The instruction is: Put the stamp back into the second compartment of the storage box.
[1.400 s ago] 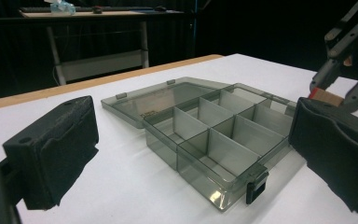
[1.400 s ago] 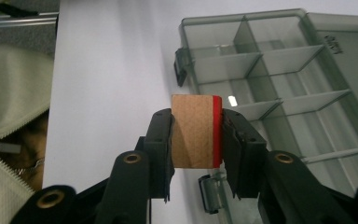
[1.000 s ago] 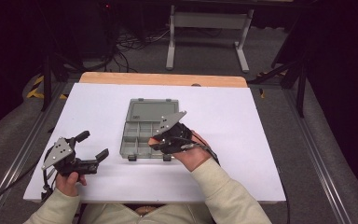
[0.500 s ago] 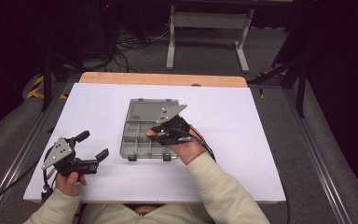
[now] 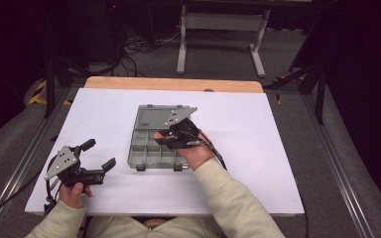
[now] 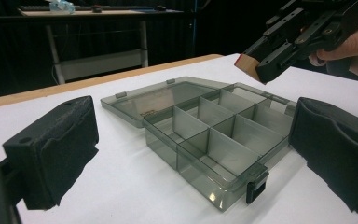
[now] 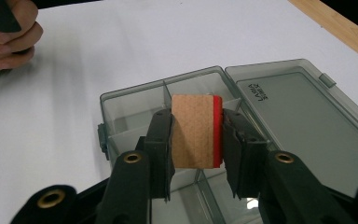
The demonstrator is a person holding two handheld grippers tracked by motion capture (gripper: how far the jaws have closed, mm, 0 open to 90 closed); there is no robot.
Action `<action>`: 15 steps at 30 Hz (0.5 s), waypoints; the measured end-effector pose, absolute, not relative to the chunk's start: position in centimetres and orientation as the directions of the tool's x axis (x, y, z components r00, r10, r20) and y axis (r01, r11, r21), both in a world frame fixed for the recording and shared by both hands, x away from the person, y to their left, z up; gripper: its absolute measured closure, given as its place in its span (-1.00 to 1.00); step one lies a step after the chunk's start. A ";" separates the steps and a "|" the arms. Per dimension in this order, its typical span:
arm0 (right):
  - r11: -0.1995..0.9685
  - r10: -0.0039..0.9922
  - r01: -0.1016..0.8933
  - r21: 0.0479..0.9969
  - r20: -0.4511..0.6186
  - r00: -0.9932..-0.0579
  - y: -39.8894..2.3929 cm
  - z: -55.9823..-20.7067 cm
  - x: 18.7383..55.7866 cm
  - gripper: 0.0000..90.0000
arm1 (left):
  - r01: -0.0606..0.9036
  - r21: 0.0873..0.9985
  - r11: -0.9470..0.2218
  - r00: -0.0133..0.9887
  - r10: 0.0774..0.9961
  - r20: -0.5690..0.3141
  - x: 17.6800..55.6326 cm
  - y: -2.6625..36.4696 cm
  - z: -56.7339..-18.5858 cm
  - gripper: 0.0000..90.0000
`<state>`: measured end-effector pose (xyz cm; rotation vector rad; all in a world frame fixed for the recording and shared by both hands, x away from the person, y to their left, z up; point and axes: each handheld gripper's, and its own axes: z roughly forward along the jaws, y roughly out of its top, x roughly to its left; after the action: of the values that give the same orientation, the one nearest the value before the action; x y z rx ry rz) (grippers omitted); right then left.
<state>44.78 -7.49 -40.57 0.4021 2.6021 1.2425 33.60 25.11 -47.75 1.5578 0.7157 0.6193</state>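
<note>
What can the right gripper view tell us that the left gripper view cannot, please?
The right gripper view alone shows the wooden block's broad face with its red edge, clamped by the right tongs, and lettering on the lid. The left gripper view alone shows the left tongs open, and the front latch. Both show the open grey compartment box.

A white counter (image 5: 278, 148) with a wooden edge (image 5: 173, 84) at twelve o'clock stands on grey floor (image 5: 228, 54). Beyond, a grey metal stand (image 5: 218, 22), tangled cables (image 5: 134, 49), darkness all round.
</note>
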 end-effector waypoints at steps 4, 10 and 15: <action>0.598 0.350 0.147 0.788 -0.092 -0.932 -7.2 -40.8 45.0 0.45 | 0.090 0.994 -0.059 0.664 0.747 -0.016 33.6 25.1 -47.8 -0.95; 0.589 0.361 0.158 0.793 -0.083 -0.929 -6.9 -41.1 45.4 0.45 | 0.089 0.994 -0.059 0.665 0.747 -0.016 33.6 25.1 -47.7 -0.95; 0.588 0.368 0.163 0.792 -0.082 -0.926 -6.5 -41.3 45.9 0.45 | 0.090 0.994 -0.061 0.665 0.747 -0.014 33.6 25.2 -47.7 -0.95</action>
<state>45.85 -6.55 -41.32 0.4393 2.5807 1.2522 33.64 25.16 -47.74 1.5619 0.7125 0.6196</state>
